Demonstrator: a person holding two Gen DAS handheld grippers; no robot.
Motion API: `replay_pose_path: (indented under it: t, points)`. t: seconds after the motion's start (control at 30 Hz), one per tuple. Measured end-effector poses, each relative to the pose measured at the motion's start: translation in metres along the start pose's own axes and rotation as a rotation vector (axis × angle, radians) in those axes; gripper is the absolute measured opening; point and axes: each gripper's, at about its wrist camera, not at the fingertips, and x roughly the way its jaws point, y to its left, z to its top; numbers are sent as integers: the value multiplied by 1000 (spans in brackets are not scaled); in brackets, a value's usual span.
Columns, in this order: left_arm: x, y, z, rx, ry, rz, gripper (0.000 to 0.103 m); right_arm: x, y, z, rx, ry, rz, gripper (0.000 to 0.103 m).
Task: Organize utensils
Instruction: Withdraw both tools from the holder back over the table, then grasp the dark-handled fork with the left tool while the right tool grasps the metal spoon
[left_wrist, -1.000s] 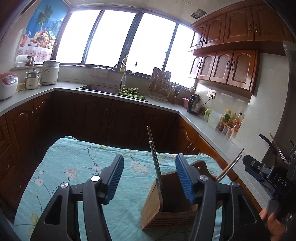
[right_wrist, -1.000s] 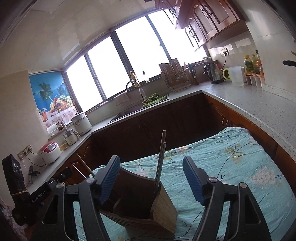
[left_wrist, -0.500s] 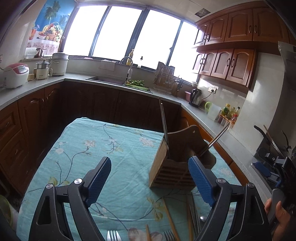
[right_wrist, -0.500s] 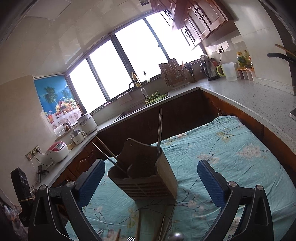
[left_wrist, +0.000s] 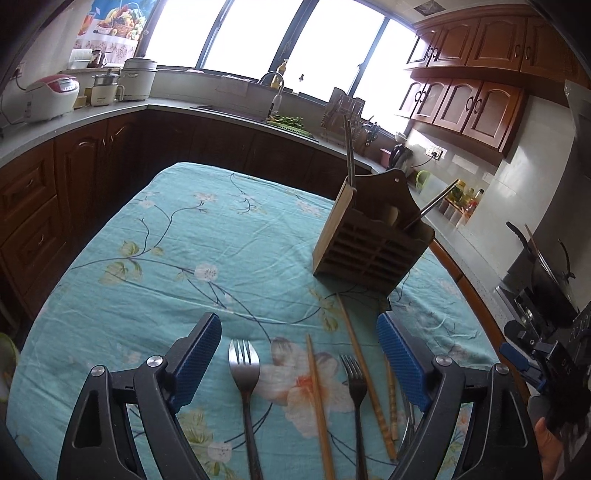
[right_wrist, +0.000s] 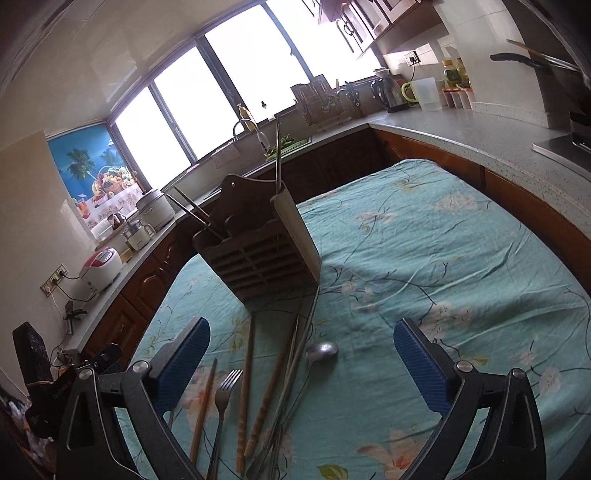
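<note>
wooden utensil holder (left_wrist: 373, 240) stands on the teal flowered cloth of the table (left_wrist: 155, 258), and it is the landmark for everything else. by my reading the task is partly done: a pair of metal chopsticks (left_wrist: 349, 151) stands upright at the holder's left end, and another metal handle (left_wrist: 430, 206) leans out of its right end.

what is left lies loose on the cloth in front of the holder, on the near side. going left to right in the left wrist view: a fork (left_wrist: 243, 373) well left of the holder's front, a wooden chopstick (left_wrist: 317, 398), a second, darker fork (left_wrist: 354, 384), then a longer wooden chopstick (left_wrist: 356, 343) whose far tip almost reaches the holder's base, and more sticks just behind the right pad. the right wrist view adds a metal spoon (right_wrist: 321, 350) lying right of that bundle.

left gripper (left_wrist: 299, 363) hovers over the loose pieces with its jaws wide apart and nothing clamped; the two forks and a chopstick lie between its pads. right gripper (right_wrist: 301, 363) is likewise spread wide and empty above the bundle.

left of the holder the cloth lies bare and gives free room; to the right the table edge and the counter run near the holder.
</note>
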Motion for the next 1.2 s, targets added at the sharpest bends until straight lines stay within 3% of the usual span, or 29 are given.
replay_pose_path:
  t: [0.23,0.53,0.7,0.87,1.2]
  points:
    - [4,-4,-10,-22,64,-7,86,8,1,-20,-30,62,-32,98]
    - [17,-26,-9,54,131,-15,84,29,7,-28,-55,148,-48,60]
    - [37,-38,-10,100,201,-40,73,40,9,-28,-60,187,-39,51]
    - [60,-44,-10,136,283,-61,55,55,7,-29,-59,232,-32,45]
    - [102,-65,-13,221,390,-65,48,80,3,-29,-65,298,-39,32]
